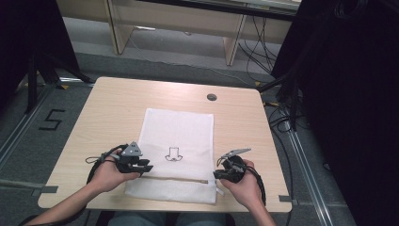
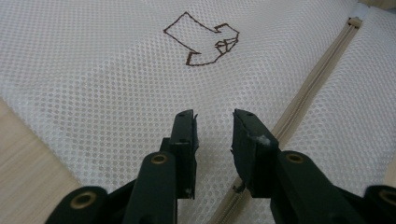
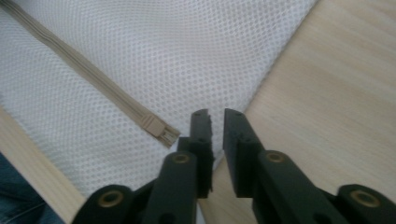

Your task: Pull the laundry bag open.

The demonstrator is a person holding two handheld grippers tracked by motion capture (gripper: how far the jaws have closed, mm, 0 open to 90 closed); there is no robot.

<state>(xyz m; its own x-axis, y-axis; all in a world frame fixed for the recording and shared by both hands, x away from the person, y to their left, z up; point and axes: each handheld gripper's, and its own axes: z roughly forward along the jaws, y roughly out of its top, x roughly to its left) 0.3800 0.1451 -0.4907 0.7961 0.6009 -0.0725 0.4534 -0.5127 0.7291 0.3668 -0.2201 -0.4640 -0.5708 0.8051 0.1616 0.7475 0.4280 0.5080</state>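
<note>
White mesh laundry bag (image 1: 179, 141) lies flat in the middle of the table (image 1: 108, 108), near edge close to the person, w/ a small brown embroidered mark (image 2: 203, 39) at its centre and a beige zipper (image 1: 174, 179) running across the near part. Zip looks shut; its end stop (image 3: 159, 130) sits just left of the right gripper's jaws in the right gripper view, pull tab (image 1: 219, 191) seems to dangle at the bag's near-right corner, too small to be sure. Left gripper (image 2: 213, 128) hovers over the mesh just beside the zipper line, jaws a moderate gap apart, nothing between them. Right gripper (image 3: 215, 128) sits at the bag's right edge where mesh meets wood, jaws only narrowly apart, also empty. Likely step: pin the bag on the left, take the pull on the right. Risks, as I judge them: the right gap is prob too slim to get round a small flat tab, so it could skid off or pinch mesh instead; mesh caught in the teeth would jam the slider. If the left doesn't clamp fabric near the zip, the whole bag is light enough to slide or bunch toward the table edge when pulled. Snagging the open weave on a jaw corner is also poss.
</note>
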